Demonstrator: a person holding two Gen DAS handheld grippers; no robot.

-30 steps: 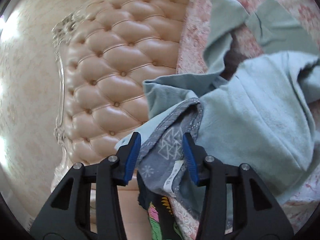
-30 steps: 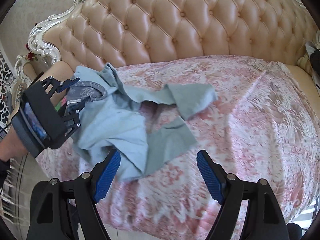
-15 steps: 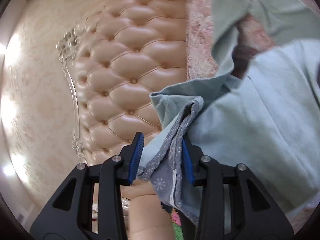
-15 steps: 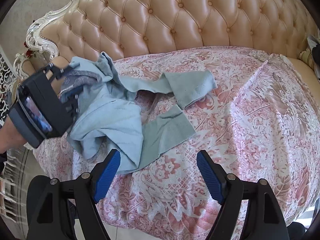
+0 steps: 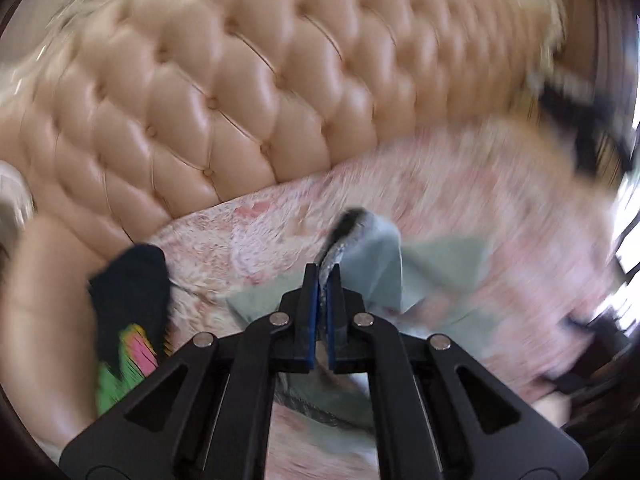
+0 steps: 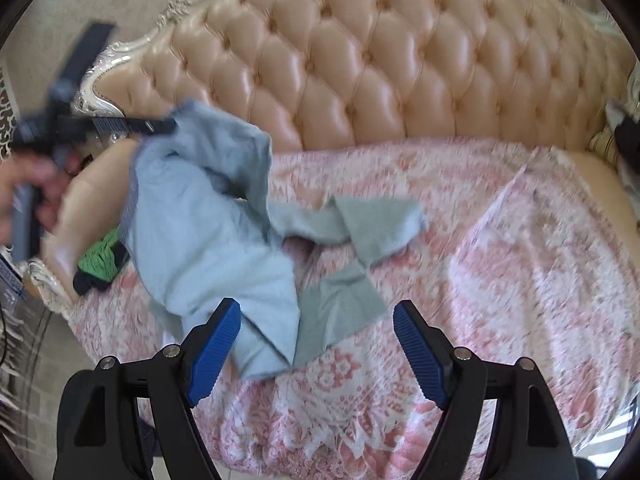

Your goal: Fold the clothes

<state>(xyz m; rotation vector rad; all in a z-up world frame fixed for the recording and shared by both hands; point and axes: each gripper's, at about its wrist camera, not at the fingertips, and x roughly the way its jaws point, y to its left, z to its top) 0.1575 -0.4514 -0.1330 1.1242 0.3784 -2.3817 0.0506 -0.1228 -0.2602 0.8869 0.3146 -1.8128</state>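
Blurred left gripper (image 6: 160,126), dark garment (image 5: 128,300) half-hidden

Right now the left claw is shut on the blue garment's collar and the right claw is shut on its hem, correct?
Not quite. The left claw is shut on the blue garment, but the right claw is open, holding nothing; the right wrist view shows its pads wide apart above the bedspread.

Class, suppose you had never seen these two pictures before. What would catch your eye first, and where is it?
First, the big tufted peach headboard across the back, above the pink patterned bedspread. Next, the light blue garment, lifted at its top corner by the left gripper, jaws shut on its collar, while the rest trails onto the bedspread. In front, the right gripper hangs over the bed with blue jaws wide apart and nothing between them.
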